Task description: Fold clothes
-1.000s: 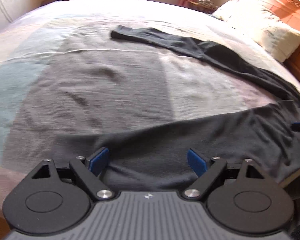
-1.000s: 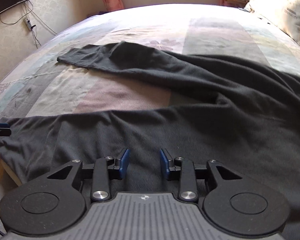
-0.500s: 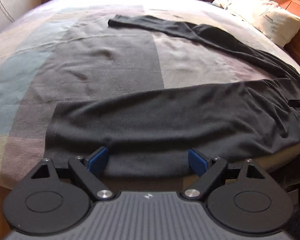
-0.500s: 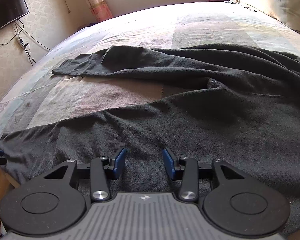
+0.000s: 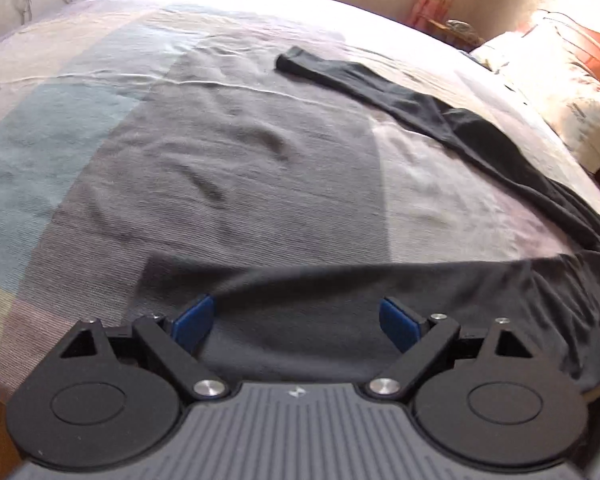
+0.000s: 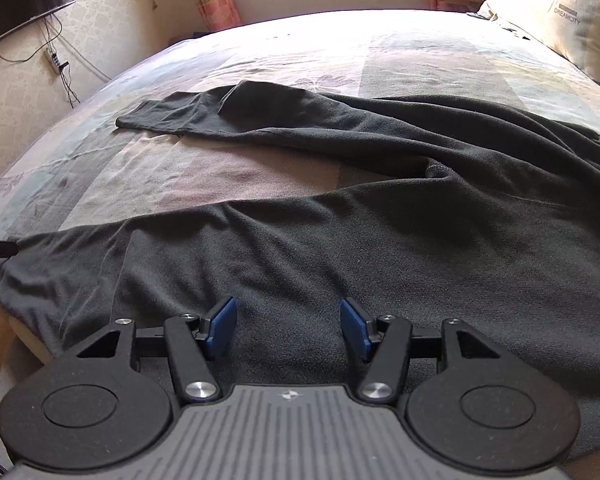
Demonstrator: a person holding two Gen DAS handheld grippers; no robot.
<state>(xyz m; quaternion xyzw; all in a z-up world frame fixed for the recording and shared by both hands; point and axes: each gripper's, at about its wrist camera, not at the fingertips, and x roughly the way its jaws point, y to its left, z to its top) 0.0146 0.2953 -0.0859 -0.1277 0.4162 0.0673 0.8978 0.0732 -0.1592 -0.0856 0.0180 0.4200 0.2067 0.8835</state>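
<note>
— Left wrist view first: where do the dark trousers (image 5: 380, 320) lie against the left gripper (image 5: 296, 316)?
— One leg runs across the near edge of the bed (image 5: 240, 152), passing under and between the blue pads (image 5: 192, 318). The jaws stand wide, nothing pinched. The other leg stretches away toward the pillow (image 5: 560, 92) side.
— Anything hard to read?
— Whether the pads touch the cloth; the frame is a bit blurred. At the right edge only a tip of the other tool shows.
— Right wrist view?
— The right gripper (image 6: 288, 328) hangs over the trousers (image 6: 380, 240) near the waist end, cloth below the gap. Its jaws have just been opening and stand apart, gripping nothing.
— What is cut off?
— The waistband runs out at the right edge, and a television (image 6: 24, 0) is clipped at the top left.
</note>
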